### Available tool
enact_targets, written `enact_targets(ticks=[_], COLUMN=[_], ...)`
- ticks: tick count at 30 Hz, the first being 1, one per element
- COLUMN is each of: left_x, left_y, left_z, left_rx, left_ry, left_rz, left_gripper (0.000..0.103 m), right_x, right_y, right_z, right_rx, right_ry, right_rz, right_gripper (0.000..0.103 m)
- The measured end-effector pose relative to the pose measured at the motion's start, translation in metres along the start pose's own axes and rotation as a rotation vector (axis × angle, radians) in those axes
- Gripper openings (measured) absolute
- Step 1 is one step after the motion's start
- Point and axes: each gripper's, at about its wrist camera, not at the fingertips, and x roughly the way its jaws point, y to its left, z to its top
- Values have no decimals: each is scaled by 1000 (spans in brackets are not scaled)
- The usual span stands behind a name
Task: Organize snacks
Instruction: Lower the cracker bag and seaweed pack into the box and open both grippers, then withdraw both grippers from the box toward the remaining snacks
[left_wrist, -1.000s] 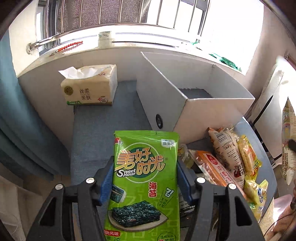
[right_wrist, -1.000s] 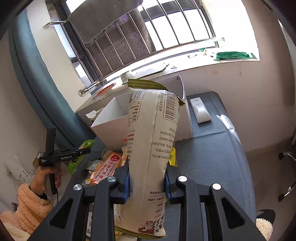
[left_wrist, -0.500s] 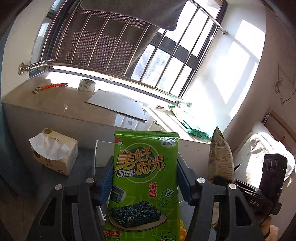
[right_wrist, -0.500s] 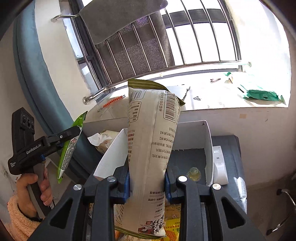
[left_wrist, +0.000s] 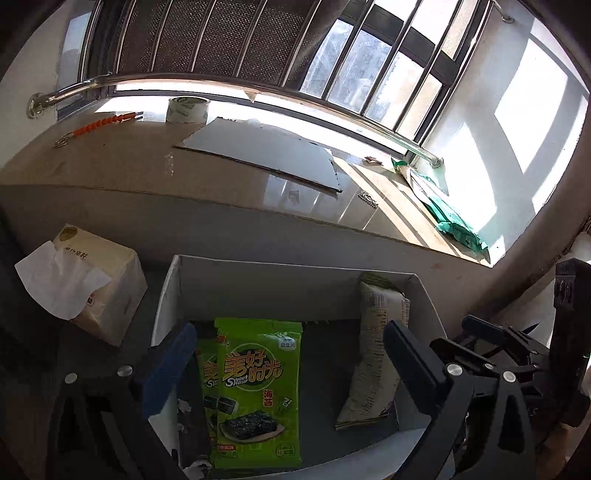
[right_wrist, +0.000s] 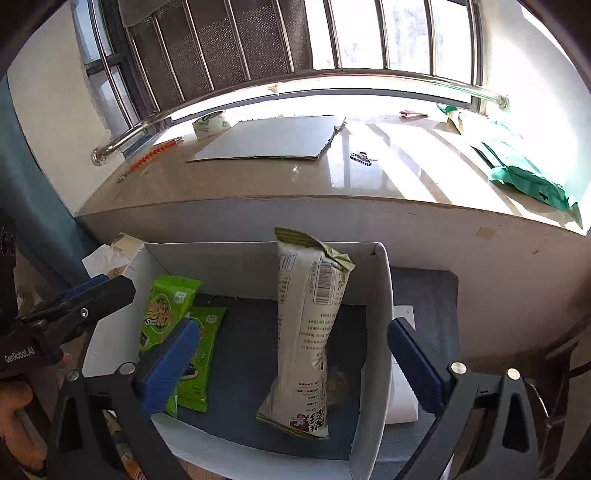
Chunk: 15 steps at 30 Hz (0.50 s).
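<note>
Both jaws just opened wide over the white box (right_wrist: 373, 332) — we see the left gripper (left_wrist: 288, 369) free of the seaweed pack (left_wrist: 258, 387) and the right gripper (right_wrist: 295, 354) free of the tall beige snack bag (right_wrist: 306, 332). Only the right wrist view shows a white remote (right_wrist: 404, 387) just beside the box.

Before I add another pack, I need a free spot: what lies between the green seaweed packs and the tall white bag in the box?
Bare dark floor of the white box between the green seaweed packs and the tall white bag; the right wrist view shows it best.
</note>
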Motion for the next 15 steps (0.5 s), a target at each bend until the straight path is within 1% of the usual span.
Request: enact_targets(ticks=[2,3,6,10,12,15], left_x=[-4,-8,-28,-65,-90,-129], left_y=[1,2,2,-1,1,5], left_z=[-5,-7,-14,-23,-31,-52], left_rx=[25,33,76,165,201,250], left_ry=[6,-4,-35,-98,-125,-173], left_rz=[30,33,20,27,21,18], left_gripper=[103,103,103,103,103,103], right_x=[-9,-14,-28,-59,-79,-115], right_y=[0,0,0,13,18,29], right_z=[-7,-9,-15,-27,-39,-67], right_rx=[-19,-19,7,-15,-16,-35], right_ry=[-63,-86,-109,-163,-195,-260], right_rz=[-41,-45,5,51,82,143], right_gripper=[103,103,103,103,103,103])
